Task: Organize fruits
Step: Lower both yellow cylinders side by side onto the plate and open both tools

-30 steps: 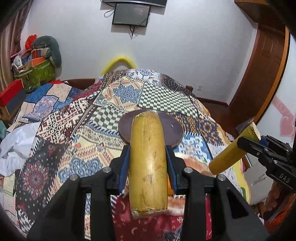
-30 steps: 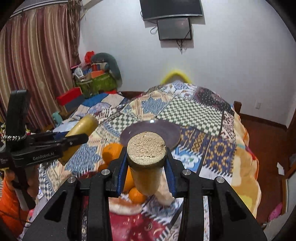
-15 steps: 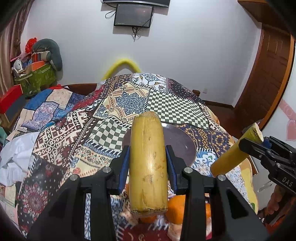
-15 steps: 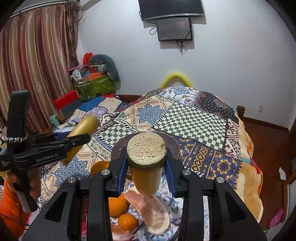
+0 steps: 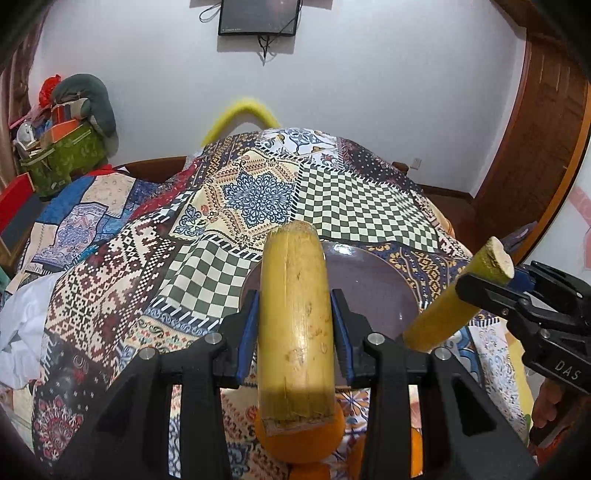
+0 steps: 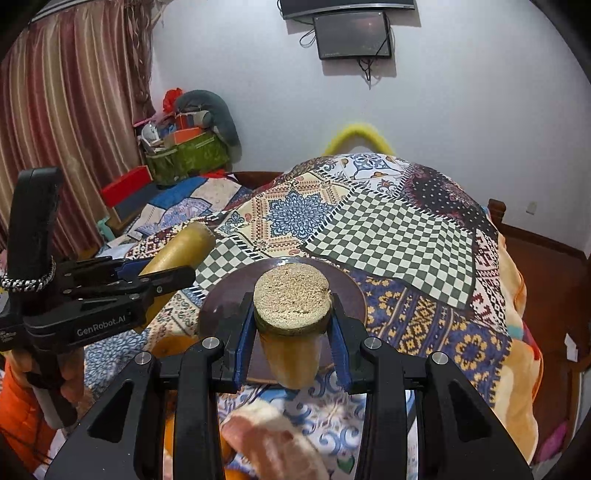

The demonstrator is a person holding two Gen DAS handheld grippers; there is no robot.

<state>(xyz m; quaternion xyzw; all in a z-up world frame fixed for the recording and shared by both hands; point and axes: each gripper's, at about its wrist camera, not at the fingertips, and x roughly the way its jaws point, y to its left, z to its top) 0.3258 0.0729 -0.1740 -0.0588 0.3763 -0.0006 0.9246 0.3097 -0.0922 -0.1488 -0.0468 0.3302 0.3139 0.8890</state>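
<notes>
Nearest the left camera, the left gripper (image 5: 295,325) is seen closed on a yellow cane segment (image 5: 295,317), the blue pads pressed against both sides and the segment lying lengthwise along the fingers, its far cut end over the near rim of the plate (image 5: 373,291). Below its near end one whole orange (image 5: 299,443) is visible, with parts of at least two more at the bottom edge. Nearest the right camera, the right gripper (image 6: 291,325) is closed on a second cane segment (image 6: 291,321), held steeply with its pale fibrous cut face toward the lens and its lower end above the plate's near rim (image 6: 218,306). A peeled pinkish fruit piece (image 6: 273,439) lies on the patterned quilt (image 6: 388,236) below the fingers.

The step in hand is judged to be the setting down of both segments on the plate. It is best done by lowering each until it rests on the dish before the fingers are eased apart, the two laid side by side and parallel, since round segments are likely to roll; the grippers should be kept from crossing.

Counted: two cane segments, one per gripper; one dark plate, bare where it shows; three oranges at least; one peeled piece. Farther off, one wall screen (image 6: 352,35) and one yellow arc (image 6: 356,133) behind the bed are seen
</notes>
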